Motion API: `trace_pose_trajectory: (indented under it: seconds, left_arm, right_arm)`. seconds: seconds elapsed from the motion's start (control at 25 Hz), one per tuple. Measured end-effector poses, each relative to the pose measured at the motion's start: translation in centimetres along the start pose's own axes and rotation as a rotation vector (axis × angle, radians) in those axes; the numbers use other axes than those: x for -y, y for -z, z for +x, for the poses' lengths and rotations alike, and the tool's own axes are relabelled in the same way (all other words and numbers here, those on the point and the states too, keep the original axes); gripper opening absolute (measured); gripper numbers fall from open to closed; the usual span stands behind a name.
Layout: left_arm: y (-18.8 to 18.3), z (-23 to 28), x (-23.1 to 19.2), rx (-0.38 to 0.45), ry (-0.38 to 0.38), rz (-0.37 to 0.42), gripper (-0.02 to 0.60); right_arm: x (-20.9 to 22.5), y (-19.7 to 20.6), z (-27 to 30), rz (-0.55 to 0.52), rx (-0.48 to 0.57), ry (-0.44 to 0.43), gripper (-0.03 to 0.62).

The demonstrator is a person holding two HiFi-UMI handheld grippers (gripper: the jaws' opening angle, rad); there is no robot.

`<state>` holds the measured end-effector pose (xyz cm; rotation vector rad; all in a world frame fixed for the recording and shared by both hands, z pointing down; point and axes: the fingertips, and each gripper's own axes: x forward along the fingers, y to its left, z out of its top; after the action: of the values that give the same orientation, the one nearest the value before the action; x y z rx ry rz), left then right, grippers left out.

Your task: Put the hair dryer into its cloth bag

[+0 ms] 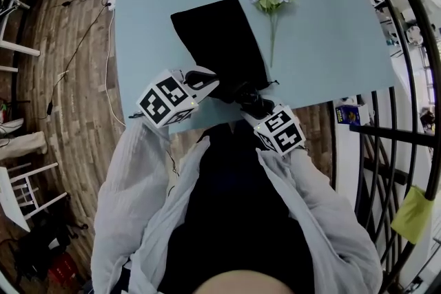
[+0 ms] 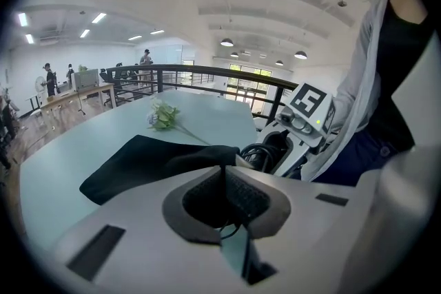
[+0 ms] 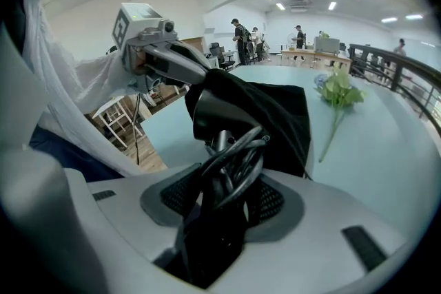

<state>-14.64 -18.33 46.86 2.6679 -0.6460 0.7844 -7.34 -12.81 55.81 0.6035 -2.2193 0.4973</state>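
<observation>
Pinching the cloth bag (image 2: 138,163) rim, the left gripper (image 2: 222,172) was clamped; the right gripper (image 3: 233,172) grasped the cord-wrapped hair dryer (image 3: 219,142).

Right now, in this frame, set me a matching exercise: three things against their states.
Things:
1. bag
2. dryer
3. flower

States:
A. lies loose on the table, apart from the bag
B. edge pinched in the left gripper
C. clamped in the right gripper, cord coiled

Pairs: 1-B, 2-C, 3-A
</observation>
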Motion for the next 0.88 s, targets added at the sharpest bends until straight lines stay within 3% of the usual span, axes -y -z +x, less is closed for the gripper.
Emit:
trace_pose_trajectory:
  seconds: [0.2,0.68,0.88]
  left_arm:
    - [-0.6,0.1,1.3,0.043,0.002,-0.021,0.034]
    - [1.0,0.0,3.1,0.087,-0.023,-0.095,0.034]
    - [2.9,-0.1,3.2,0.082,-0.064,-0.169,0.034]
  right_arm:
    - [1.0,-1.6,1.8,0.102,0.024,-0.002,0.203]
    - [1.1,-4.8,6.0,0.210,0.059,-0.028,0.204]
    - [1.2,-6.9,7.0,0.373,0.155,-0.069,0.204]
